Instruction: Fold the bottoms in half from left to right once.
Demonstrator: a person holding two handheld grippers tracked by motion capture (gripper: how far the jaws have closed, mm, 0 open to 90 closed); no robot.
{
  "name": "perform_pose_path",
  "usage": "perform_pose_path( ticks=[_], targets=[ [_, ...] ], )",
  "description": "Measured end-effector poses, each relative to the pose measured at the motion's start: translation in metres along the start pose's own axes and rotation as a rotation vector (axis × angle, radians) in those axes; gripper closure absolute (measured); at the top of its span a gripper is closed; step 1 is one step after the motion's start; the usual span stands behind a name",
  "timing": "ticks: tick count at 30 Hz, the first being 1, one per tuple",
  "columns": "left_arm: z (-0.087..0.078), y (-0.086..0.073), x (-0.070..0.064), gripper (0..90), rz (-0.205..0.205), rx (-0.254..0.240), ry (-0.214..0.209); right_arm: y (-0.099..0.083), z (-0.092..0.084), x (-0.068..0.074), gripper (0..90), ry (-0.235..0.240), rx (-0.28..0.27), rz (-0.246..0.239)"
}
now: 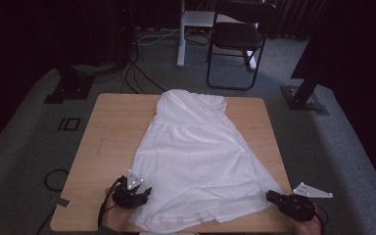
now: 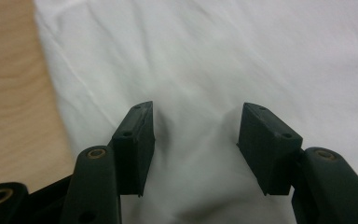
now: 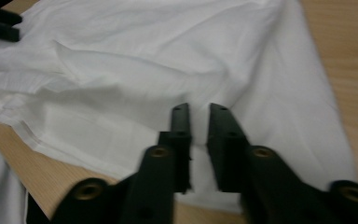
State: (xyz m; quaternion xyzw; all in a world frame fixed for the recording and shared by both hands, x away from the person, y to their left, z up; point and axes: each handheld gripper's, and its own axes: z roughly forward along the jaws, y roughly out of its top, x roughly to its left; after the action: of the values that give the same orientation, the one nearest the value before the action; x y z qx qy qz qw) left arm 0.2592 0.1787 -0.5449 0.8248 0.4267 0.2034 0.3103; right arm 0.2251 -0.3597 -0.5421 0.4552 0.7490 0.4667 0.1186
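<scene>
A white strapless dress (image 1: 196, 152) lies flat on the wooden table (image 1: 112, 127), bodice at the far end and hem at the near edge. My left gripper (image 1: 144, 192) rests at the hem's left corner. Seen from the left gripper view, its jaws (image 2: 196, 126) stand open, wide apart over the white cloth (image 2: 214, 56), with nothing pinched between them. At the hem's right corner sits my right gripper (image 1: 270, 197). The right gripper view has its jaws (image 3: 199, 114) close together with a slim gap, pointing over the dress (image 3: 144, 70), no cloth between the pads. The left gripper (image 3: 0, 25) appears far off at the top left.
A black folding chair (image 1: 235, 39) and a white stand leg (image 1: 181, 34) stand on the grey carpet beyond the table. Cables (image 1: 132, 73) trail across the floor at the back left. Black stand bases (image 1: 71, 88) (image 1: 303, 98) flank the table.
</scene>
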Motion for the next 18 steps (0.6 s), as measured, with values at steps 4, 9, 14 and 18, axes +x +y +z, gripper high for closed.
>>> perform_pose_path(
  ticks=[4,9,14,18],
  targets=[
    [-0.004,0.006,0.004,45.0,-0.006,-0.036,0.011,0.009,-0.001,-0.01,55.2,-0.043,-0.048,0.049],
    [0.001,0.036,0.031,44.6,-0.042,-0.081,0.053,0.042,0.039,-0.016,54.1,-0.106,-0.013,0.016],
    [0.021,0.068,0.06,42.3,-0.059,-0.068,0.096,0.072,0.08,-0.031,52.4,-0.159,-0.002,0.017],
    [0.058,0.088,0.091,39.5,-0.158,-0.035,0.098,0.107,0.124,-0.052,52.2,-0.211,0.015,0.031]
  ],
)
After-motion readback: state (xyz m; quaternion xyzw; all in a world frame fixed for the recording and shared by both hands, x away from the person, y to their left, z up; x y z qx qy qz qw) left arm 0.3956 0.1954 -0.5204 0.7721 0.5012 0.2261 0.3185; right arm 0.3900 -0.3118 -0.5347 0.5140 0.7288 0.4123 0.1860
